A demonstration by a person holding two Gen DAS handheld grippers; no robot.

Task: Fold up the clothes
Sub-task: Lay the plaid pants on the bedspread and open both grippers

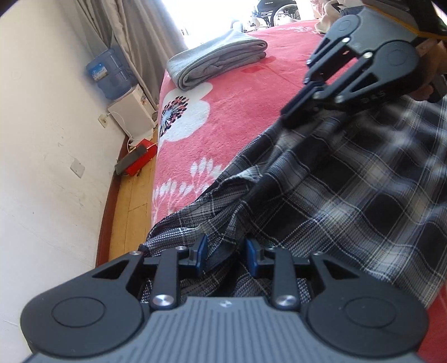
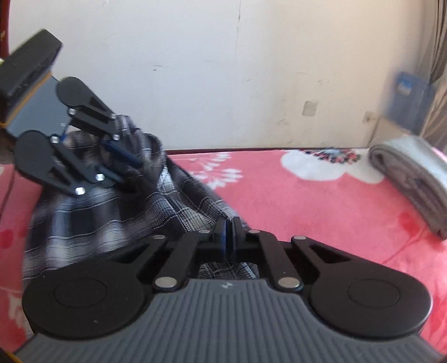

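A black-and-white plaid garment [image 1: 335, 195] [image 2: 111, 217] lies bunched on a pink flowered blanket [image 1: 237, 111] [image 2: 307, 209] that covers the bed. My left gripper [image 1: 226, 251] has a thick fold of the plaid cloth between its blue pads, with the jaws partly apart around it. In the right wrist view the cloth rises to a peak at the left gripper [image 2: 125, 164]. My right gripper [image 2: 229, 234] is shut on the garment's edge, pads together, and it also shows in the left wrist view [image 1: 290, 114]. A folded grey garment [image 1: 218, 60] [image 2: 413, 178] rests farther along the bed.
Beside the bed runs a narrow strip of wooden floor along a white wall. On it stand a water dispenser with a blue bottle [image 1: 111, 72] and a red box with a phone [image 1: 139, 159]. Grey curtains hang by the bright window, with a wheelchair [image 1: 279, 11] beyond.
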